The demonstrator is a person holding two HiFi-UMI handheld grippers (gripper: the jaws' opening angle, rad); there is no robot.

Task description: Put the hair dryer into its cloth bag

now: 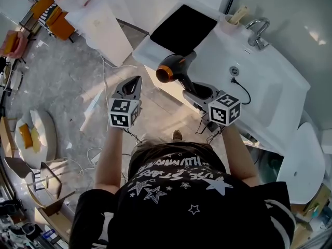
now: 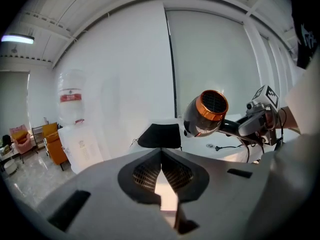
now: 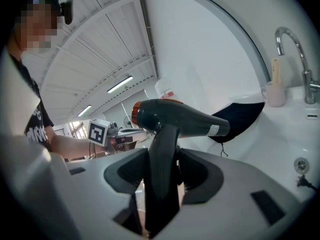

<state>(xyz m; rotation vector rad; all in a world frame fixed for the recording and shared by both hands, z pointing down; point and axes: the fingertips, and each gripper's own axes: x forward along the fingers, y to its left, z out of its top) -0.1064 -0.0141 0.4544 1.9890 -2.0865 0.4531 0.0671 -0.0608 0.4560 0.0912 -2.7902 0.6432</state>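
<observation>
Head view: left gripper (image 1: 135, 81) held over the floor, apart from the hair dryer (image 1: 175, 69). Right gripper (image 1: 200, 92) holds the dryer by its handle, in the air just beside the white table (image 1: 148, 49), orange-ringed end pointing toward the left gripper. Black cloth bag (image 1: 182, 29) lies flat on the table, near the faucet (image 1: 258, 31).

Left gripper view: jaws closed, nothing between them; dryer and bag ahead.

Right gripper view: jaws clamped on the dryer handle, body above them, bag behind it.
</observation>
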